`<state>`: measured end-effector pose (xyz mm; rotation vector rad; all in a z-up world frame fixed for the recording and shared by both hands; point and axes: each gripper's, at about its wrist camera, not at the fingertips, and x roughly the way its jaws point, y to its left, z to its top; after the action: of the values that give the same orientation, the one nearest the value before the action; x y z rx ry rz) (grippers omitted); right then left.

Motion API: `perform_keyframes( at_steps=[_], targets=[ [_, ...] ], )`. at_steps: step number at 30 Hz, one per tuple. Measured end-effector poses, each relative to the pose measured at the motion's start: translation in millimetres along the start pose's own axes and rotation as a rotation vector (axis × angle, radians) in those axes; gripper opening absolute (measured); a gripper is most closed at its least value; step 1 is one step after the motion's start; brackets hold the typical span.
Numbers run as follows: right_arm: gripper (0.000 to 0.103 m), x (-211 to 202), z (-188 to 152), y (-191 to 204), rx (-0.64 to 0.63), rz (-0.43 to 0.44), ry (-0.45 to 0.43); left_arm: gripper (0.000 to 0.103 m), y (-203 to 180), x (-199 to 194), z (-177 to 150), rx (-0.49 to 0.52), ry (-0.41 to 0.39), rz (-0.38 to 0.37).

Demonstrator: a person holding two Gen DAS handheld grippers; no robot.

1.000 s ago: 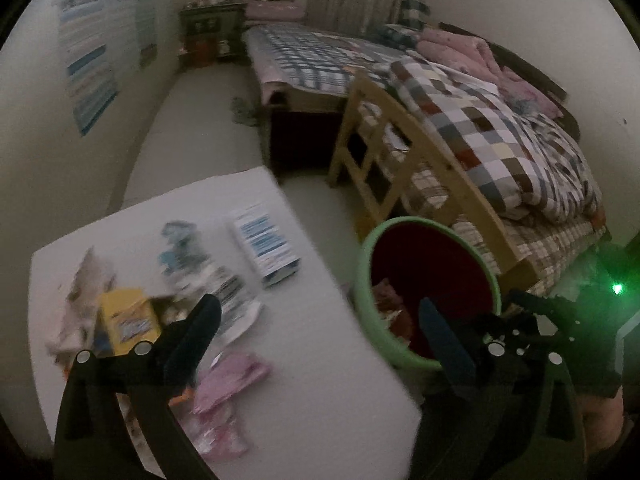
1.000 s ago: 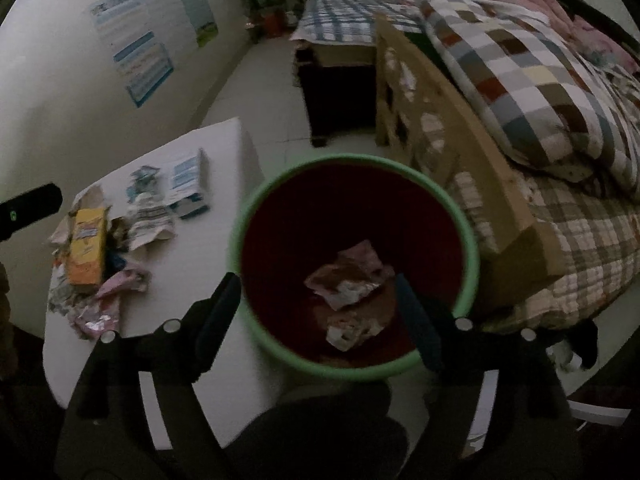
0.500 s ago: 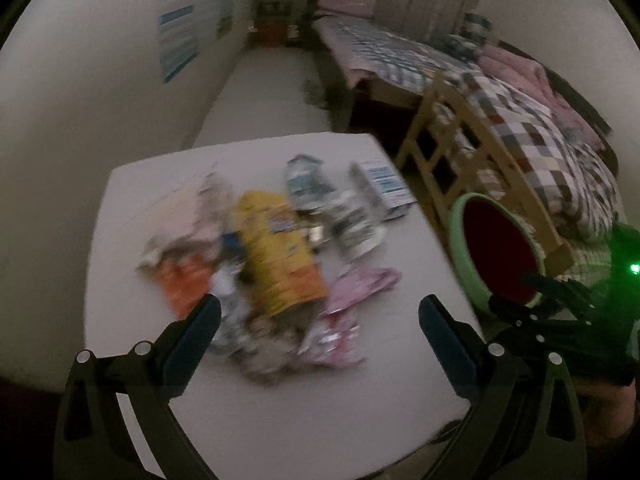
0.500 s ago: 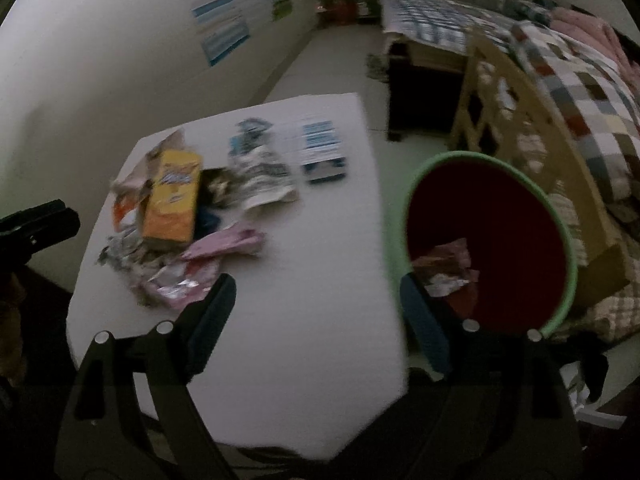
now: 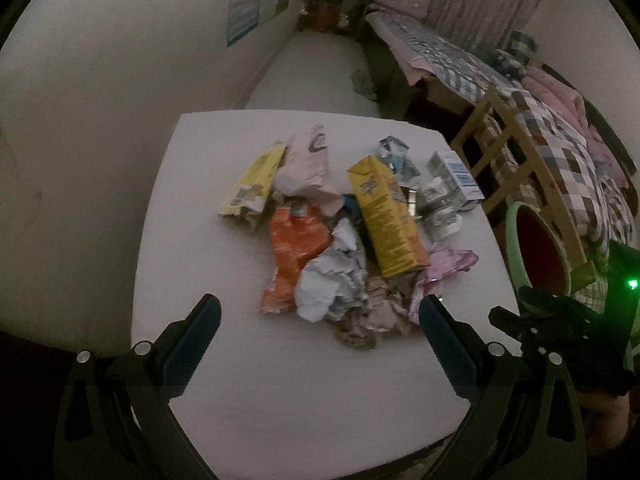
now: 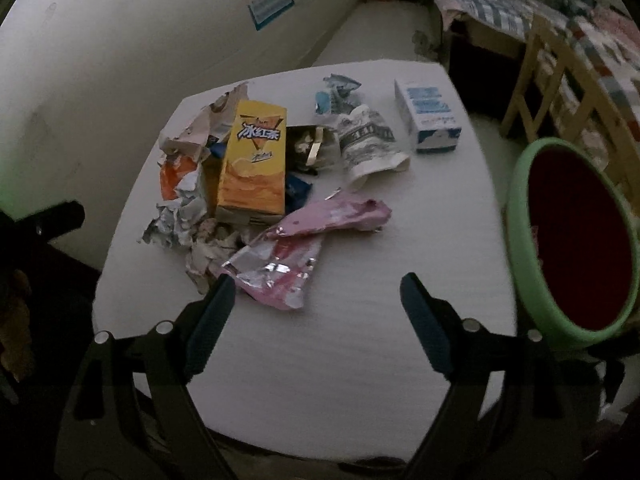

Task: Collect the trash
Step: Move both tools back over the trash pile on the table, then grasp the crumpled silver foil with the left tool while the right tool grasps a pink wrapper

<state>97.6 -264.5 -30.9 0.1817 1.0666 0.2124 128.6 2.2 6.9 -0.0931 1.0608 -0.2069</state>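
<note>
Trash [image 6: 248, 184] lies heaped on the white counter [image 6: 360, 360] in front of me, in a dim bedroom. A second ago both my tools hung over the green bin; now both have swung across to the counter, and the pile fills the middle of each view.

My left tool [image 5: 316, 312] is spread wide and empty, its fingers framing the near edge of the heap. My right tool [image 6: 314, 290] is also wide and holds nothing, poised over bare counter beside a pink foil wrapper [image 6: 280, 272].

In the pile, a yellow drink carton [image 6: 254, 164] lies flat in the centre. Around it are an orange wrapper [image 5: 292, 248], crumpled white paper [image 5: 336, 276], a second pink wrapper [image 6: 332, 216], a yellow packet [image 5: 254, 184] and a pale pink bag [image 5: 308, 164]. A small blue-and-white box [image 6: 430, 116] sits slightly apart, toward the far right corner, with a crushed printed cup [image 6: 370, 144] lying next to it.

The green bin [image 6: 520, 184] stands off the counter's right edge, just beside it, with a dark red lining. A second ago it held a few crumpled wrappers; from here I cannot make out its contents. Behind it are a wooden bed frame [image 5: 500, 128] and a checked quilt [image 5: 560, 160].
</note>
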Motion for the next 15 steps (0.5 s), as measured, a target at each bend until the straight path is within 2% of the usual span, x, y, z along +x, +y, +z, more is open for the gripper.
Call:
perform_keyframes(
  at_steps=[9,15],
  targets=[
    [0.083,28.4,8.7,-1.1,0.067,0.003,0.048,0.095,0.2,35.7,-0.5,0.046,0.082,-0.035],
    [0.083,51.9,15.7,-7.2,0.131,0.026,0.087,0.087,-1.9,67.8,1.4,0.035,0.145,-0.053]
  ],
)
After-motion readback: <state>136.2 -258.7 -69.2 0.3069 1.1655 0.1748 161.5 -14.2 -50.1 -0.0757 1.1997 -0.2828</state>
